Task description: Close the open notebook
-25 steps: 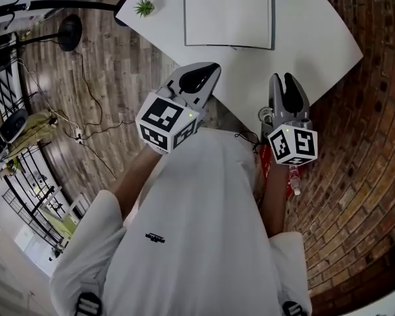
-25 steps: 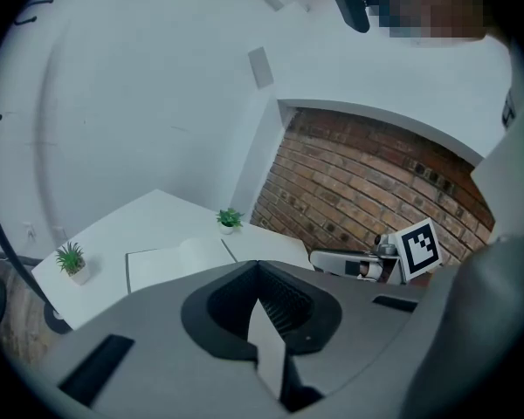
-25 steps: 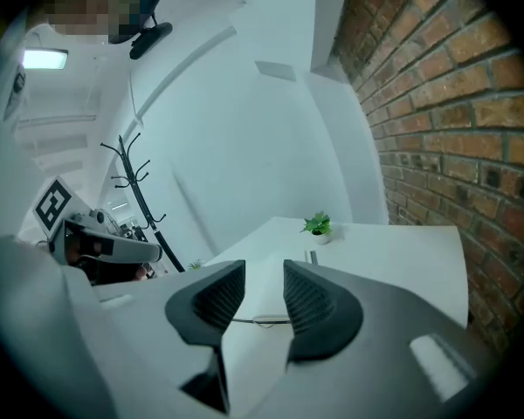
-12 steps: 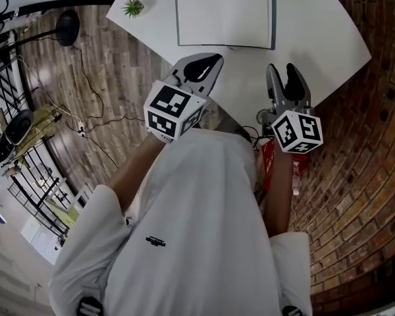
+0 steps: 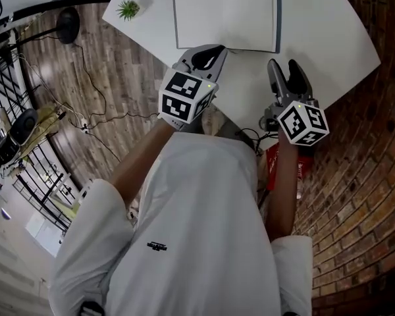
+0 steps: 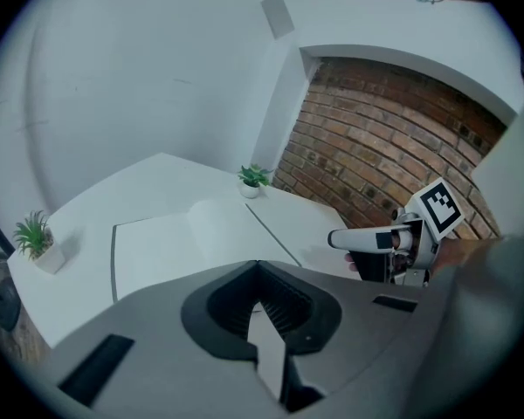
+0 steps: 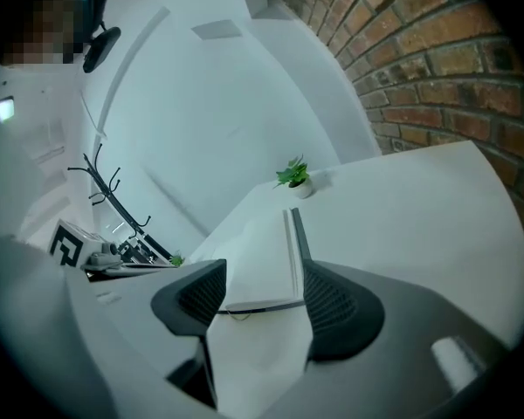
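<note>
My right gripper (image 5: 289, 71) hangs with its jaws wide apart, having just been opening, nothing between them and touching nothing. My left gripper (image 5: 209, 52), beside it, has its jaws together at the tips and is empty too. The notebook (image 5: 225, 14) lies open and flat on the white table (image 5: 329, 41) just ahead of both grippers, clear of them. Its near edge shows through the right jaws' gap.
</note>
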The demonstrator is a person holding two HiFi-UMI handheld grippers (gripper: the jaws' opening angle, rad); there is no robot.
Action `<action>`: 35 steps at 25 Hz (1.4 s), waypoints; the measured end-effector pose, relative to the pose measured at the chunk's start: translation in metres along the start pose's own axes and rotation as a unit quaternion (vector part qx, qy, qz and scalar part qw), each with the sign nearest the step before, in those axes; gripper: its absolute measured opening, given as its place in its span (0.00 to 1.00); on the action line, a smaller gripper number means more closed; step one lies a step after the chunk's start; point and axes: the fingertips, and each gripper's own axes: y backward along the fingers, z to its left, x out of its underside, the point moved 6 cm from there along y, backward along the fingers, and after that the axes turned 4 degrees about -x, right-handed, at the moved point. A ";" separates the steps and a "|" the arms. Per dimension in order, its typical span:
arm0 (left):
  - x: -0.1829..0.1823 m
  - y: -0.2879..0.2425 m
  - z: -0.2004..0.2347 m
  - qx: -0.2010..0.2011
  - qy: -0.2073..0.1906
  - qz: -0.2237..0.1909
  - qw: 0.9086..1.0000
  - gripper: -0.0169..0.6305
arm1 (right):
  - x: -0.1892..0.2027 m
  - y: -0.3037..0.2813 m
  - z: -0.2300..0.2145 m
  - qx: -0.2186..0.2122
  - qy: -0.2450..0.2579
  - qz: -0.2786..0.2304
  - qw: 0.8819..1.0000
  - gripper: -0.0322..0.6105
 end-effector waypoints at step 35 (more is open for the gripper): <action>0.045 -0.083 0.040 0.010 0.043 0.081 0.996 0.04 | 0.029 -0.052 -0.038 0.016 -0.090 0.032 0.995 0.55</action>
